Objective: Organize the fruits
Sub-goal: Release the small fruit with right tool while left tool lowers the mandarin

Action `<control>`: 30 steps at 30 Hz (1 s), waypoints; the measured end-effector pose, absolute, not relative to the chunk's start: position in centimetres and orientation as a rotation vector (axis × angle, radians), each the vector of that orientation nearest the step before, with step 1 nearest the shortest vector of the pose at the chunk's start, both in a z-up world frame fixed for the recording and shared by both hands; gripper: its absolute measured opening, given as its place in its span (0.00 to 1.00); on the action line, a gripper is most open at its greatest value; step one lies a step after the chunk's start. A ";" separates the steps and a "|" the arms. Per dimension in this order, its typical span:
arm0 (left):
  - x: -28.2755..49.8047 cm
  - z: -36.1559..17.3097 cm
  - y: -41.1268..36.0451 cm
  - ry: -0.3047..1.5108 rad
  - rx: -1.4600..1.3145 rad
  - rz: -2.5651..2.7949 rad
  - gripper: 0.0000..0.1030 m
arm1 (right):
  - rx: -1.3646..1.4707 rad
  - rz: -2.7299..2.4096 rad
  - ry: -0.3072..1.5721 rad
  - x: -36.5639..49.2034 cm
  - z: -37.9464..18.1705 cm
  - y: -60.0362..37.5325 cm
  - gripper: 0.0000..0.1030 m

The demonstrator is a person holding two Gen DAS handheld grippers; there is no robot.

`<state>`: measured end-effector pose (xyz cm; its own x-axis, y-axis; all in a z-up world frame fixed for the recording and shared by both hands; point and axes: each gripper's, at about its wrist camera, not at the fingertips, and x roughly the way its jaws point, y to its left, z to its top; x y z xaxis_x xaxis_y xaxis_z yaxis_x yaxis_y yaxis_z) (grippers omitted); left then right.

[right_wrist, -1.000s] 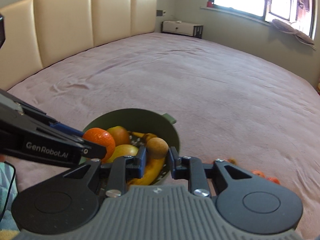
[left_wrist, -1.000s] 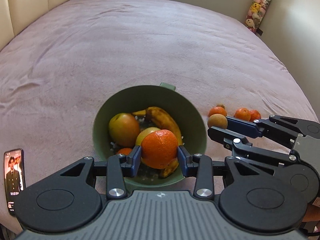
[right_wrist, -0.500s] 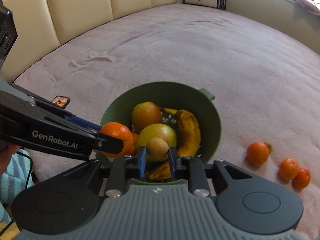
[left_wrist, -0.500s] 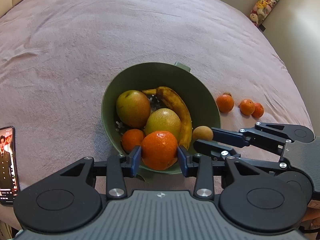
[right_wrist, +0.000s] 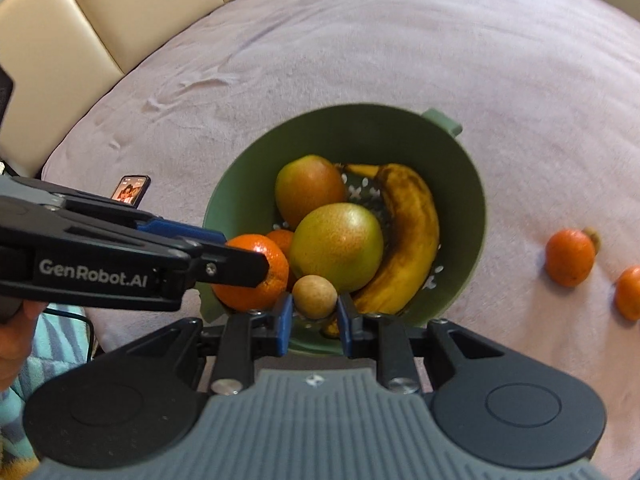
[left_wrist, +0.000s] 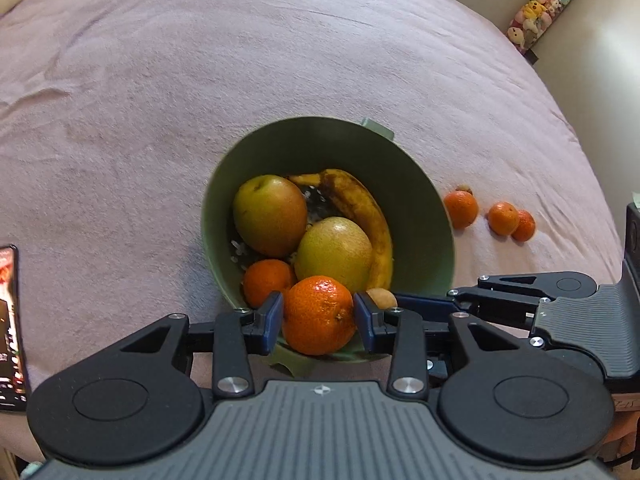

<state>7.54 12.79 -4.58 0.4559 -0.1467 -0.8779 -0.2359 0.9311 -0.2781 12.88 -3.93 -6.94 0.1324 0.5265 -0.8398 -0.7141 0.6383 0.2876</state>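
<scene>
Both tongs have moved in over the green colander near rim. Left tongs clamp a mandarin; right tongs pinch a small tan round fruit. Colander holds two apples, banana, another mandarin. Three mandarins lie on the bed toward its right edge.

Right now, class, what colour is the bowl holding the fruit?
Green: the bowl shows best in the right wrist view.

Bedroom: bed (padded headboard), plush toys.
</scene>
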 end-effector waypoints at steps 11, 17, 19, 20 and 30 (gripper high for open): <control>8.1 -5.1 13.2 1.112 -0.391 0.066 0.29 | -0.229 0.921 1.201 13.3 -8.4 -2.5 0.21; 8.1 -4.9 13.1 1.104 -0.385 0.069 0.29 | -0.218 0.920 1.212 13.5 -8.4 -2.6 0.24; 8.1 -4.8 13.1 1.105 -0.381 0.072 0.29 | -0.213 0.917 1.208 13.5 -8.2 -2.8 0.26; 8.1 -4.8 13.1 1.105 -0.380 0.072 0.29 | -0.212 0.914 1.204 13.5 -8.2 -2.9 0.28; 8.1 -4.2 12.2 1.092 -0.361 0.059 0.29 | -0.234 0.880 1.151 13.1 -6.9 -3.8 0.38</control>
<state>8.06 12.25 -4.22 0.4652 -0.1295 -0.8757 -0.2234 0.9400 -0.2577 13.14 -3.84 -6.88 0.1259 0.4841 -0.8659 -0.7084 0.6550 0.2631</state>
